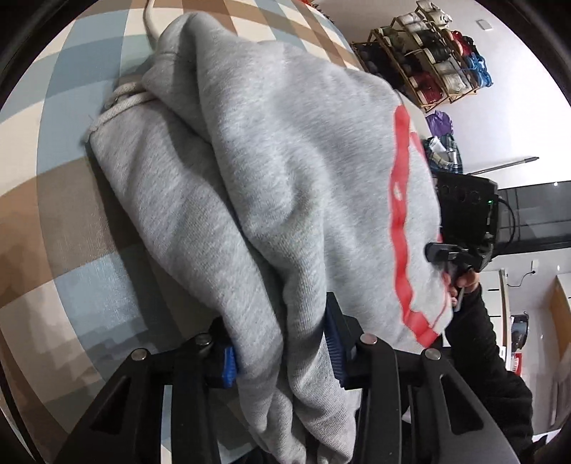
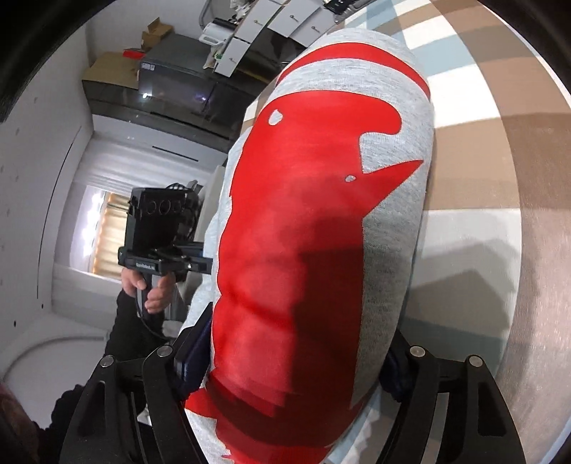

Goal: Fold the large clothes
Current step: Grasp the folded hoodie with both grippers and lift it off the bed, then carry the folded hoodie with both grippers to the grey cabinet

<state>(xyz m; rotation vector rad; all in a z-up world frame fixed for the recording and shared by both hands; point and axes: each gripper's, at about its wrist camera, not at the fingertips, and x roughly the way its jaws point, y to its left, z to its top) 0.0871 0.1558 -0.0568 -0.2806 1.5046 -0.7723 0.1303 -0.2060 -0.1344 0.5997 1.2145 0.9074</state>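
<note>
A grey hoodie (image 1: 271, 150) with a big red print (image 2: 296, 200) lies bunched and folded over on a blue, brown and white checked surface (image 1: 71, 200). Its drawstring (image 1: 125, 96) shows at the far left of the left wrist view. My left gripper (image 1: 282, 357) is shut on a thick fold of the grey cloth, blue pads (image 1: 230, 367) pressing both sides. My right gripper (image 2: 294, 357) is shut on the printed side of the bundle, which fills the wide gap between its fingers. Each view shows the other hand-held gripper beyond the cloth, the right one (image 1: 464, 221) and the left one (image 2: 160, 228), fingertips hidden.
A wooden rack of rolled fabrics (image 1: 428, 60) stands against the wall, with a purple item (image 1: 440, 123) beside it. A dark cabinet (image 2: 160, 96) carries cardboard boxes (image 2: 110, 67) and white boxes (image 2: 257, 21). A black sleeve (image 1: 489, 357) reaches in at the right.
</note>
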